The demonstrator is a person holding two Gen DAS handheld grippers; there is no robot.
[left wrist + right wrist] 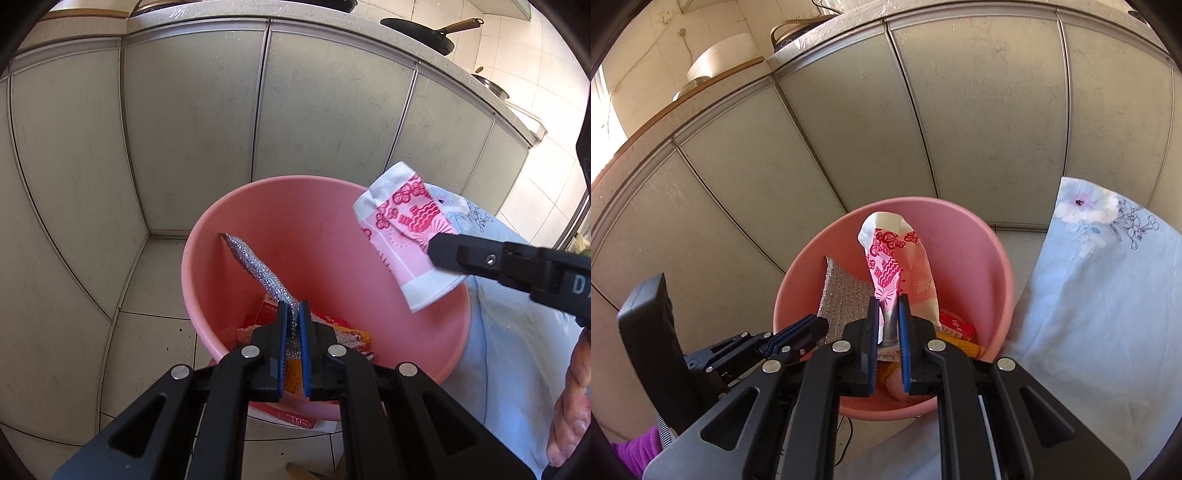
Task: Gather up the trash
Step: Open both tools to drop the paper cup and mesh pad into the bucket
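Grey cabinet doors (192,122) fill the background beyond both claws, under a speckled counter (332,26) that carries a dark wok (417,35) with a wooden handle. Pale floor tiles (147,332) lie below the left claw. A light blue cloth (1100,295) printed with a flower hangs just right of the right claw, beside the bin.

The pink bin (306,221) stands on the floor directly under both claws, its mouth open towards them. In its bottom lie red and yellow wrappers (956,326), below and ahead of the fingertips.

The left claw (294,314) is pressed together on a silver mesh scourer (251,262). Its blue pads (282,332) clamp the scourer's near end, and the rest sticks up and away to the left, over the bin's inside. From the right wrist view the scourer (842,295) shows as a flat glittering sheet left of the right claw, inside the bin's rim, with the left claw (812,326) gripping its lower edge.

The right claw (889,306) is also pressed together, pinching a crushed paper cup (886,258), white with a red pattern. The cup rises from the pads (904,321) and leans forward above the bin's opening. In the left wrist view the cup (402,236) hangs up and to the right of the left claw, over the bin's right rim, held by the right claw (436,251) reaching in from the right.

A hand (572,402) shows at the right edge of the left wrist view.
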